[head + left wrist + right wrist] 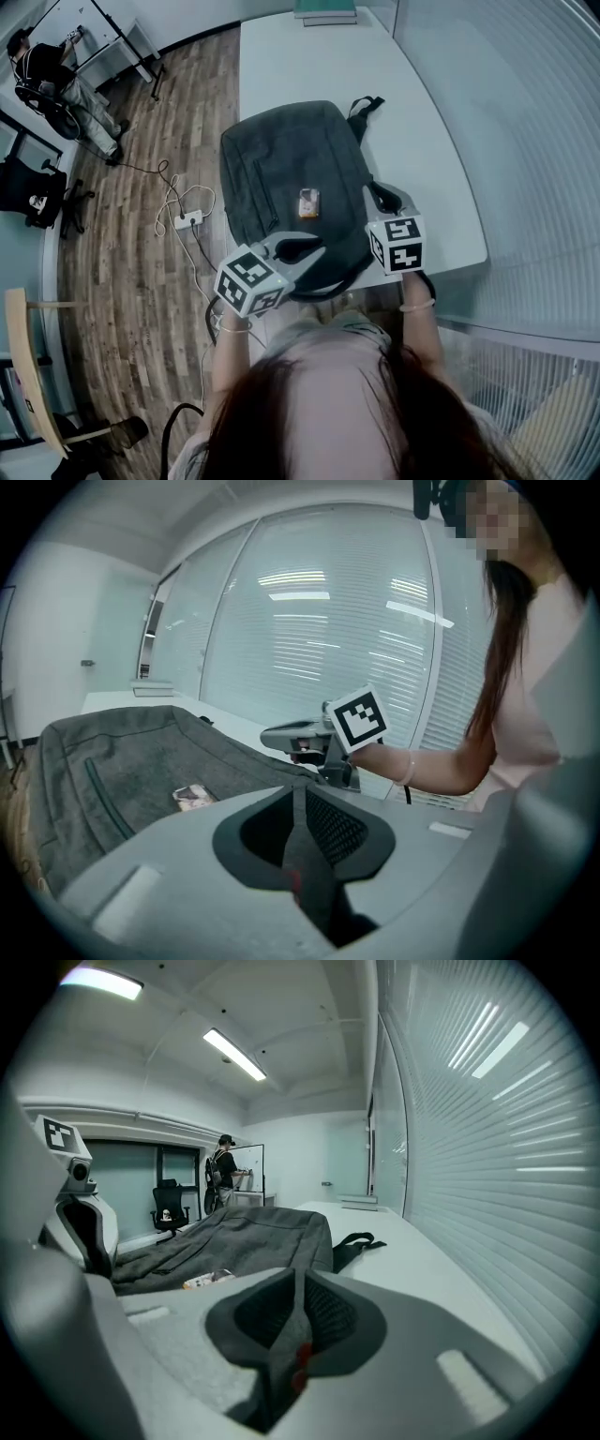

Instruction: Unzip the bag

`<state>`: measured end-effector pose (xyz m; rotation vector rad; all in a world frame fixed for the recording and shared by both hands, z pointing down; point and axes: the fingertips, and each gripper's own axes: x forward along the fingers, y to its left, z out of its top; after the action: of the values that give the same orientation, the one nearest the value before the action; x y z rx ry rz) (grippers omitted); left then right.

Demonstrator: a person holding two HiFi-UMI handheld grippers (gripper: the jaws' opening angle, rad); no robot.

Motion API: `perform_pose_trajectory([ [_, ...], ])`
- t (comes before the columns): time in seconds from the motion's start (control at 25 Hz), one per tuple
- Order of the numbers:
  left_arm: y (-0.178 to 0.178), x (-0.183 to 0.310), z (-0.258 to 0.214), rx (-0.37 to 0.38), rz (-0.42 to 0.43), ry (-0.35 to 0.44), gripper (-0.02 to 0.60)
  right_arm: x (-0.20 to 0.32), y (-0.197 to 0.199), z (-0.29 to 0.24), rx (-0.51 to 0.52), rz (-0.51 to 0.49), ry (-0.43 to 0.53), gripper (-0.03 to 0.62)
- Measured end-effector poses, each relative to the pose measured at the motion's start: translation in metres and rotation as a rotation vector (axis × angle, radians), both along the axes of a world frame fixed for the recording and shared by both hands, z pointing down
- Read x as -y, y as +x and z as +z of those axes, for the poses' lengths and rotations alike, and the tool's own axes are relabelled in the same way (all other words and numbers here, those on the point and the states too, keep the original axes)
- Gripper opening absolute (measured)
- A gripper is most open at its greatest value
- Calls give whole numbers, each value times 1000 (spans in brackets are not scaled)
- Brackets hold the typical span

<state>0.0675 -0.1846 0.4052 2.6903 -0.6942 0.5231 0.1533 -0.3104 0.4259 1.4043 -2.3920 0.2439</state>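
Note:
A dark grey backpack (pixel 291 169) lies flat on the white table (pixel 422 141), with a small printed tag (pixel 308 202) on its front and a black strap (pixel 364 108) at its far end. My left gripper (pixel 317 251) hangs over the bag's near edge, jaws together. My right gripper (pixel 373 192) sits at the bag's near right corner, jaws together too. In the left gripper view my left gripper (pixel 298 787) points across the backpack (pixel 122 761) toward the right gripper (pixel 281 735). The right gripper (pixel 300 1274) looks along the backpack (pixel 234 1232). Nothing shows between either pair of tips.
Books (pixel 325 11) lie at the table's far end. A glass wall with blinds (pixel 525 141) runs along the right. A power strip with cables (pixel 187 219) lies on the wooden floor at the left. A person (pixel 37 66) sits far off.

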Motion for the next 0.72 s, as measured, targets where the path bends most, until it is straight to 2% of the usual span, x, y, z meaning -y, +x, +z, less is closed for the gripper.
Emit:
perform_pose_trajectory([
  [0.2, -47, 10, -15, -67, -96, 30, 43, -9, -16, -16, -76, 45, 72, 11],
  [0.36, -77, 13, -18, -86, -127, 51, 38, -15, -19, -22, -62, 102, 78, 9],
  [0.72, -122, 9, -25, -66, -170, 113, 34, -50, -38, -34, -65, 179, 95, 5],
])
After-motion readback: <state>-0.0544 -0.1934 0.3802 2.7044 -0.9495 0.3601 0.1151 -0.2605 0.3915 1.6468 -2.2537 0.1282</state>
